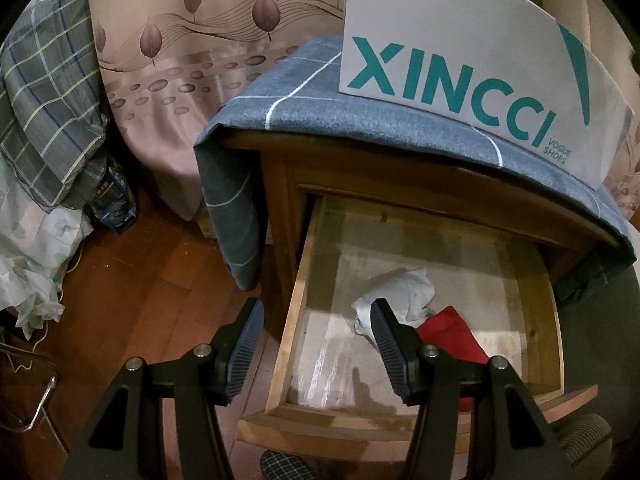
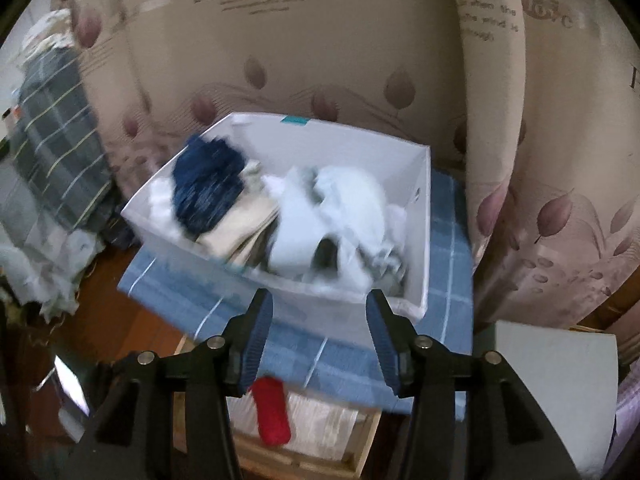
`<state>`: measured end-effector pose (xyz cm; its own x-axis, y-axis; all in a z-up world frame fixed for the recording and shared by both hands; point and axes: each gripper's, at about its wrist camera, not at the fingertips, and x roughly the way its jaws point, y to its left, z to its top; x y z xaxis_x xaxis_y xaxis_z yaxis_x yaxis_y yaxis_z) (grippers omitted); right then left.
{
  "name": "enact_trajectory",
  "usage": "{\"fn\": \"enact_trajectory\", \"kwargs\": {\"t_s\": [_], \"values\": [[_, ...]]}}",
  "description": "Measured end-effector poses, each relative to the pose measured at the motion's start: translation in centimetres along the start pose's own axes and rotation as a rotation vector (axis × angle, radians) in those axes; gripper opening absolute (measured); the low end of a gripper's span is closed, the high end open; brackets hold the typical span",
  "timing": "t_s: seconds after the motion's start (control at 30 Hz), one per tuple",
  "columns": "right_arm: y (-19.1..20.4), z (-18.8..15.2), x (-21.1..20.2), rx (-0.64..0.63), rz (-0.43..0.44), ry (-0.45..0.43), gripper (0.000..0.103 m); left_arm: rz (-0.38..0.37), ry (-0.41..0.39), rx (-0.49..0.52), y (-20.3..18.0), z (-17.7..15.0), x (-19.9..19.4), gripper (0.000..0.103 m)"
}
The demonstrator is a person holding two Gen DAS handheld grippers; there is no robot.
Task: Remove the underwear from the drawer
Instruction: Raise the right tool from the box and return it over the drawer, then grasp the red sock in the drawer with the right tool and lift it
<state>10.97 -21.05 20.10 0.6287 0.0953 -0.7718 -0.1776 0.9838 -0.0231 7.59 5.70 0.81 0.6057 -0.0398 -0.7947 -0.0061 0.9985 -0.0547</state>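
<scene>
The wooden drawer (image 1: pixel 294 312) of a nightstand is pulled open. Inside lie a crumpled white piece of underwear (image 1: pixel 404 292) and a red piece (image 1: pixel 452 332), which also shows in the right wrist view (image 2: pixel 272 408). My left gripper (image 1: pixel 316 344) is open and empty, above the drawer's front left corner. My right gripper (image 2: pixel 320 340) is open and empty, above the nightstand top in front of a white shoe box (image 2: pixel 420 216). The box holds a dark blue garment (image 2: pixel 208 188), beige cloth (image 2: pixel 240 228) and pale white garments (image 2: pixel 340 216).
A blue checked cloth (image 1: pixel 360 128) covers the nightstand top. The white box (image 1: pixel 460 40) reads XINCCI. A leaf-patterned curtain (image 1: pixel 200 40) hangs behind. Plaid fabric and bags (image 1: pixel 48 112) pile at the left on the wooden floor (image 1: pixel 160 288).
</scene>
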Motion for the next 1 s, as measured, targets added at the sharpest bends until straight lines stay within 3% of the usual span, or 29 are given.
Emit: {"fn": "enact_trajectory", "kwargs": {"t_s": [0.1,0.27,0.57,1.0], "values": [[1.1,-2.4,0.4,-0.028,0.03,0.031,0.053,0.003,0.001,0.003,-0.1,-0.1,0.0,0.057],[3.1,-6.4,2.8,-0.085,0.062,0.122,0.053,0.007,0.003,0.005,-0.1,-0.1,0.1,0.057],[5.6,-12.0,11.3,-0.107,0.099,0.351,0.053,-0.001,0.007,-0.004,0.0,0.0,0.1,0.057],[7.5,-15.6,21.5,-0.186,0.068,0.591,0.063,-0.02,0.015,-0.015,0.5,0.2,0.2,0.057]]}}
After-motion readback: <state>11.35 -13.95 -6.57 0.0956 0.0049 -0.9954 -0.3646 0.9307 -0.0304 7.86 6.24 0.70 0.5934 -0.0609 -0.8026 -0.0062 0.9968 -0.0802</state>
